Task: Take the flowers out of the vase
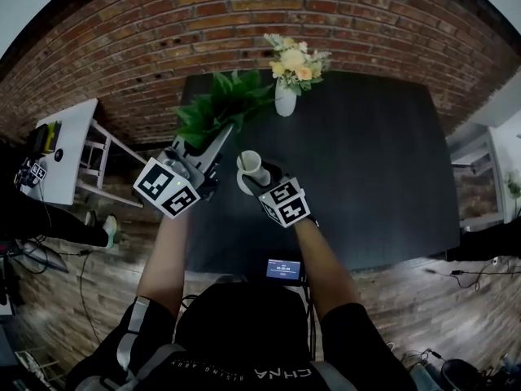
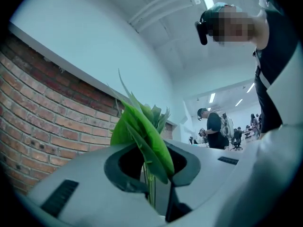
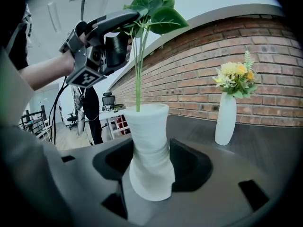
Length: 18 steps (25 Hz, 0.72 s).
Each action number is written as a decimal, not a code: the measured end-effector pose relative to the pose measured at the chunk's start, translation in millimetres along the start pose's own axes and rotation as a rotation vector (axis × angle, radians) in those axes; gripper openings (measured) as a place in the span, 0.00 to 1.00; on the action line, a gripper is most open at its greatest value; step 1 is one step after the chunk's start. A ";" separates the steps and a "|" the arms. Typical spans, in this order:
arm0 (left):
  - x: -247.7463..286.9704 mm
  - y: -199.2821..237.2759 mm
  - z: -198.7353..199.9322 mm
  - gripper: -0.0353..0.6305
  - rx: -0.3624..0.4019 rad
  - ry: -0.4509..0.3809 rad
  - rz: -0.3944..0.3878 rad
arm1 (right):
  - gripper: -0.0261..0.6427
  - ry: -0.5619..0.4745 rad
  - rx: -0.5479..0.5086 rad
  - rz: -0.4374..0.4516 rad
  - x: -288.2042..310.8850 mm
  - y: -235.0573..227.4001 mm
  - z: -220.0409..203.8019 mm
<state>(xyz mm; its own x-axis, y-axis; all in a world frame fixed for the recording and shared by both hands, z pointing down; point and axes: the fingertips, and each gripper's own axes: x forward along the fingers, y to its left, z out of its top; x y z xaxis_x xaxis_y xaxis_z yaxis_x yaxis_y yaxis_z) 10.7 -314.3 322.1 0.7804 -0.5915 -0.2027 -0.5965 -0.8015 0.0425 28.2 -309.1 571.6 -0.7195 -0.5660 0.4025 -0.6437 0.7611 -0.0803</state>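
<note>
On the dark table (image 1: 366, 177) stands a short white waisted vase (image 1: 248, 163). My right gripper (image 1: 254, 177) is shut on it, one jaw on each side of the waist (image 3: 149, 145). A bunch of green leafy stems (image 1: 218, 104) is raised above the vase, and my left gripper (image 1: 228, 133) is shut on the stems just under the leaves. In the right gripper view the thin stems (image 3: 138, 74) run straight down, with their lower ends still inside the vase mouth. The left gripper view shows the leaves (image 2: 142, 131) rising between the jaws.
At the back of the table is a tall white vase (image 1: 285, 100) with yellow flowers (image 3: 234, 77), in front of a brick wall (image 1: 163, 47). A white side table (image 1: 69, 149) stands to the left. A small screen (image 1: 283, 269) sits at the near table edge. A person (image 2: 213, 129) stands in the far room.
</note>
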 end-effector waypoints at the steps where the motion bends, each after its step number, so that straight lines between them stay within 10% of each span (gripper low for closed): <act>1: -0.9 0.5 7.3 0.16 0.001 -0.014 0.003 | 0.41 0.002 -0.001 -0.001 -0.1 0.2 0.1; 18: -46.3 25.2 62.8 0.16 0.015 -0.050 0.091 | 0.41 0.036 0.004 -0.014 1.4 -2.4 -0.4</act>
<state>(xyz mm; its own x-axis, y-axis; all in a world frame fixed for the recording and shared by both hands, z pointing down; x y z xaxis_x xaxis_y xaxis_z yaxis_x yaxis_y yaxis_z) -52.2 -301.6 271.0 0.7125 -0.6565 -0.2475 -0.6676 -0.7429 0.0489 28.8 -311.6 572.7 -0.7006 -0.5648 0.4360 -0.6547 0.7518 -0.0781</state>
